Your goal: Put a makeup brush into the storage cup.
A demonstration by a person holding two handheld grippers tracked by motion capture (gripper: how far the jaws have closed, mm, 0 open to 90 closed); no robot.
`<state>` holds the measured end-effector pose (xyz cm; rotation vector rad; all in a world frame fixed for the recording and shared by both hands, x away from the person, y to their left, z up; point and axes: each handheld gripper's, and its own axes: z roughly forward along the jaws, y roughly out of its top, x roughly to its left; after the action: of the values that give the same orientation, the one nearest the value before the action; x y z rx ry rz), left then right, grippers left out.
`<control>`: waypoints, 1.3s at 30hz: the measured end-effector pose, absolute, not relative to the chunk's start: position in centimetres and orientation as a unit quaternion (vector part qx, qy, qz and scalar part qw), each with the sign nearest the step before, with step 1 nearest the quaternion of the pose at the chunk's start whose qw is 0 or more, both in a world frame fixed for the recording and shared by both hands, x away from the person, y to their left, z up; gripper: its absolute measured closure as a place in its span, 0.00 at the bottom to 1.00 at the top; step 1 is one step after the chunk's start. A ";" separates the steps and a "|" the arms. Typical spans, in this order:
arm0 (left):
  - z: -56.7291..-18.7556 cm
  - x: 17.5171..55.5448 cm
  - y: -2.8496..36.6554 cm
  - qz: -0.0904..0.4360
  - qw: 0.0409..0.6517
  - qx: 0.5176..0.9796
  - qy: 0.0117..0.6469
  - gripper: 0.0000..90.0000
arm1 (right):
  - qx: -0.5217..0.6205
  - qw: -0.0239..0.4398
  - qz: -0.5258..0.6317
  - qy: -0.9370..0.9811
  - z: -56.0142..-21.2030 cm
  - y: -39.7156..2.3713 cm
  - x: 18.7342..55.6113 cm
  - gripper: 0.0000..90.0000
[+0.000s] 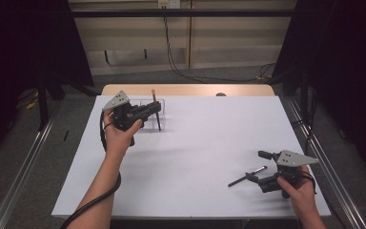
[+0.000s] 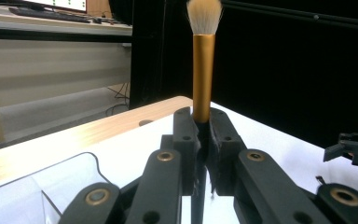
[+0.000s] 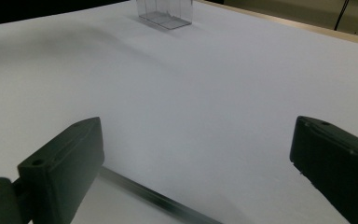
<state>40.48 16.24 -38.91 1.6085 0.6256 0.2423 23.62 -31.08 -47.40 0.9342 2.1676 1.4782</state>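
At far left in the high view, your left hand holds the left gripper above the rear left part of the white table. Its jaws are pressed together on the makeup brush, which stands nearly upright: the gold ferrule rises above the jaws and the dark handle hangs below them, over the clear plastic organizer. Whether the handle's lower end touches the organizer cannot be told.

In the left gripper view, the brush runs straight up the centre line between the two black jaws. The pads pinch it just below the gold ferrule, on the dark handle, and the pale bristles stand at the top edge. A corner of the clear organizer lies at lower left, below the jaws.

Moving right in the high view, a second thin dark implement lies flat on the table, slanting from lower left to upper right, with a pale band near its upper end.

At far right, your right hand holds the right gripper low over the table, pointing left at that implement. In the right gripper view its jaws stand spread wide, gripping nothing; the implement lies on the table between them, passing close beside the jaw at the left of that view and well apart from the other. The organizer stands far off at top.
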 end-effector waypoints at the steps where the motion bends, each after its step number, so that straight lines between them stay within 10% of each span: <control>1: -38.8 40.6 16.3 0.111 0.641 0.707 0.276 0.92 | 0.330 0.178 0.522 0.766 -47.4 -31.1 23.6 0.03; 39: -36.7 43.1 16.5 0.146 0.635 0.700 0.292 0.93 | 0.332 0.179 0.524 0.763 -47.4 -31.5 23.4 0.03</control>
<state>43.08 16.51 -36.69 1.6006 0.6678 0.3331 23.43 -31.52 -47.43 0.9401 2.1580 1.4825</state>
